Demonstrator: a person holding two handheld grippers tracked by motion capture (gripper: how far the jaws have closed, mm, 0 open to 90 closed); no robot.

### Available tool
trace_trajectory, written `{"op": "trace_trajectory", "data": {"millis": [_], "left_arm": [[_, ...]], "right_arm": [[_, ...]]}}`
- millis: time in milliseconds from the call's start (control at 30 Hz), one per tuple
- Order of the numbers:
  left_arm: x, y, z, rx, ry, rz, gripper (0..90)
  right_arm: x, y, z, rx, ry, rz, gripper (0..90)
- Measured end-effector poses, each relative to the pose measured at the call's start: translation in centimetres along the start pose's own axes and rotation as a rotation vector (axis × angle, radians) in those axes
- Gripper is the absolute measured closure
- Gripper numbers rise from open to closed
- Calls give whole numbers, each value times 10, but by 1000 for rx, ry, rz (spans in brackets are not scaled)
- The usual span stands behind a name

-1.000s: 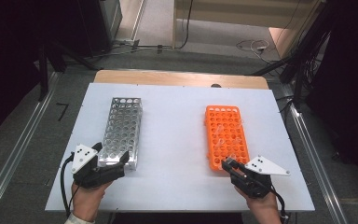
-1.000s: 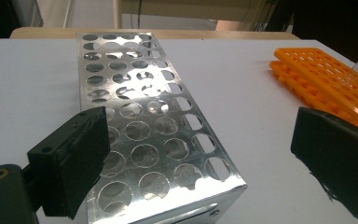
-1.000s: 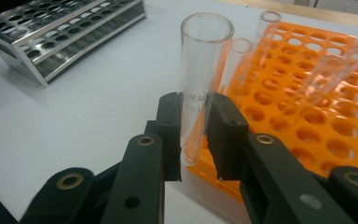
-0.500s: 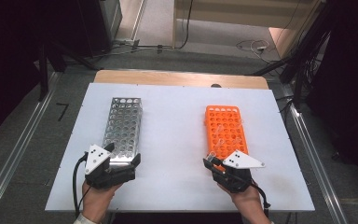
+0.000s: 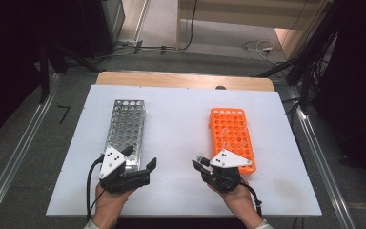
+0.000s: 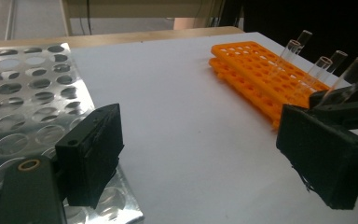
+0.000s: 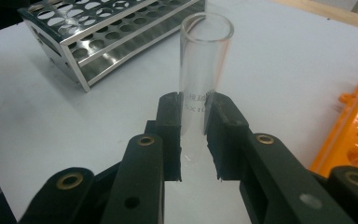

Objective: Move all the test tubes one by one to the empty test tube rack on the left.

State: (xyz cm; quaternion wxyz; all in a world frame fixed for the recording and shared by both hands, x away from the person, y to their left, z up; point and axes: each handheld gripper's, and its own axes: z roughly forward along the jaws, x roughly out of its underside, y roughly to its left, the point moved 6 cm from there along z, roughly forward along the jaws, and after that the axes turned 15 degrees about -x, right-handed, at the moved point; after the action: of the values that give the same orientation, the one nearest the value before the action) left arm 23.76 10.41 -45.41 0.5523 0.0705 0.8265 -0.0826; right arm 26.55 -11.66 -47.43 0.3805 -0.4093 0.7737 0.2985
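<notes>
Right gripper (image 7: 196, 135): your black jaws are clamped on a clear glass test tube (image 7: 203, 70), round-rimmed and open at the top, with faint print just above the pads.
Tube position: it stands upright between the jaws over the white table (image 5: 181, 124), between the two racks.
Left gripper (image 6: 200, 154): your jaws stand wide apart, with nothing between them; they have just been closing a little.
Left jaw texture: matte black blocks with flat faces, one over the near corner of the shiny perforated steel rack (image 6: 28, 93).
Orange rack (image 5: 232, 138): a plastic slab of round holes in two tiers, lying flat at the right of the table.
Left gripper view: shows four clear tubes leaning in the orange rack, which the high view barely resolves.
Right gripper view: shows the steel rack's stacked tiers from the side.
High view: shows both your hands at the table's near edge.
</notes>
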Motion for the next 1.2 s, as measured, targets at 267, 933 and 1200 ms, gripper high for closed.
{"op": "trace_trajectory", "data": {"millis": [267, 933, 1200], "left_arm": [[-2, -29, 6, 69, 3, 52, 216], [1, -68, 26, 179, 38, 144, 614], [2, -71, 26, 165, 30, 167, 748]], "right_arm": [[-6, 7, 21, -28, 30, -12, 730], [-8, 23, 45, -83, 75, -38, 729], [-8, 23, 44, -88, 73, -34, 729]]}}
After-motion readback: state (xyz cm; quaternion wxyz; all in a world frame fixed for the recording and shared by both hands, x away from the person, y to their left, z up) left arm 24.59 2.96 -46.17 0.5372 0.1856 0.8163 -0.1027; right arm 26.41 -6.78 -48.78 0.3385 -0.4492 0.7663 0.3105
